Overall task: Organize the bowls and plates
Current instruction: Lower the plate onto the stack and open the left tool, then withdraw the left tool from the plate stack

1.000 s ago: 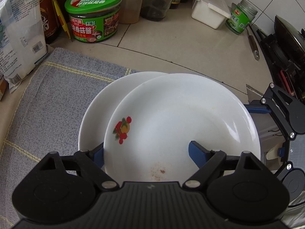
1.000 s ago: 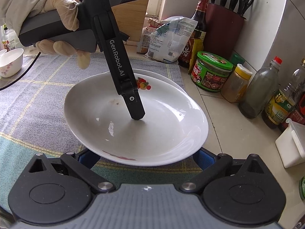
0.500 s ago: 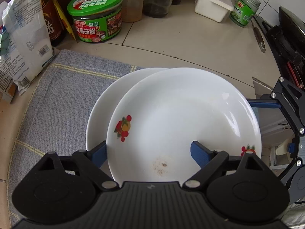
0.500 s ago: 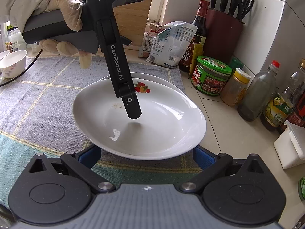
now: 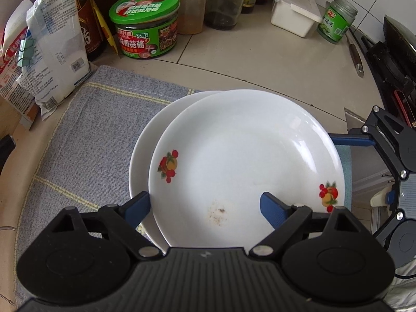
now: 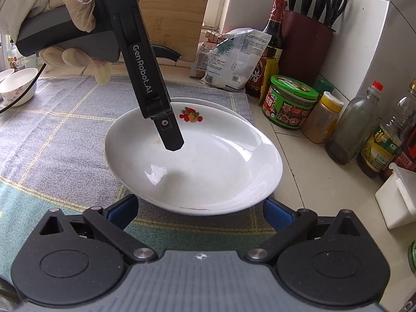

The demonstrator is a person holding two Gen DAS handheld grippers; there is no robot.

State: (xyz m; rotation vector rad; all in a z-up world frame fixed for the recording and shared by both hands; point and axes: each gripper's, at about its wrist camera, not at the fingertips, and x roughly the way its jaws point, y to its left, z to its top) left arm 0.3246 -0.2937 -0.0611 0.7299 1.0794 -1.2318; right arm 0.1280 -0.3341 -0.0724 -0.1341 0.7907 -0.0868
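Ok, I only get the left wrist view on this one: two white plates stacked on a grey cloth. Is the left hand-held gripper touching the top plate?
Observer: It seems not. In the right wrist view, the left hand-held gripper hangs above the white fruit-printed top plate, its tip apart from its shadow.
Operator: Any bowls around?
Observer: Yes, a small white patterned bowl sits at the far edge of the grey checked cloth.
Operator: And is the right one holding the plate?
Observer: No. The right hand-held gripper is open, its blue fingers flanking the plate's near rim without pinching it.
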